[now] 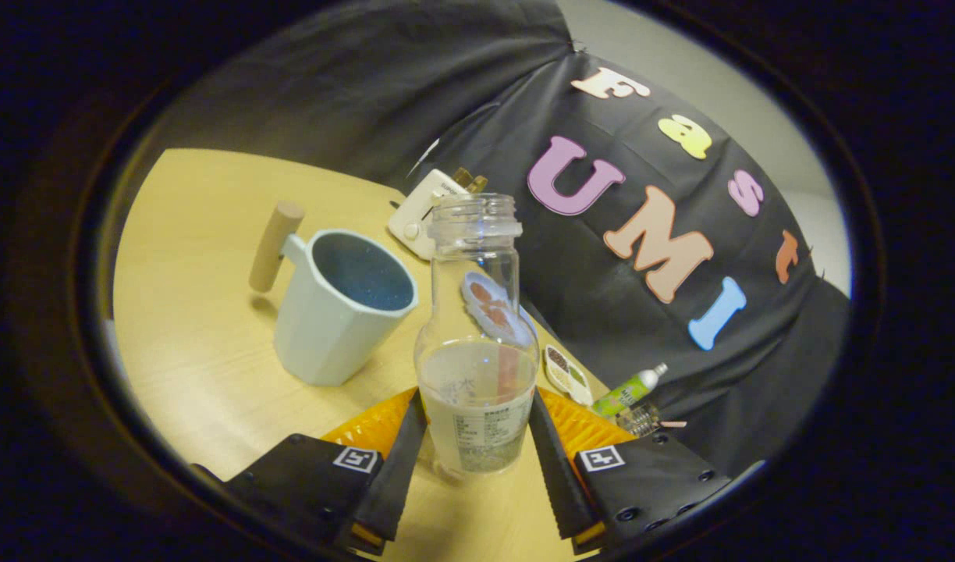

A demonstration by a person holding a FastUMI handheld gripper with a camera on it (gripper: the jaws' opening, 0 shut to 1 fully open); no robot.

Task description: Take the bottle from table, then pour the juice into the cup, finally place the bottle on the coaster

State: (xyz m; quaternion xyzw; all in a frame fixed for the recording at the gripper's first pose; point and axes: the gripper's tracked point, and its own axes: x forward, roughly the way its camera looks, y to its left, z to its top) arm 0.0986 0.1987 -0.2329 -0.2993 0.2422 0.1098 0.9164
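The gripper (477, 460) is holding the bottle (477, 343) between its two fingers: both fingers are pressing on the lower body of the bottle, one on each side, so the tool is clenched around it. The bottle is open, without a cap, and some pale juice is sitting in its lower part. Its long axis is running straight up from the fingers, with the mouth far from the fingers and the base close to them, so the bottle is standing upright relative to the gripper. The whole scene is looking tilted, and the base seems to be slightly above the table (204, 343), but I cannot tell this surely. The cup (339, 306), pale with a wooden handle, is standing on the table to the left of the bottle and a little beyond the fingers, near but not touching. The orange coaster (579, 425) is lying just behind the bottle, under the fingers. In my judgement the pouring step is coming next, and it is depending on tipping the bottle's mouth leftward over the cup's opening.
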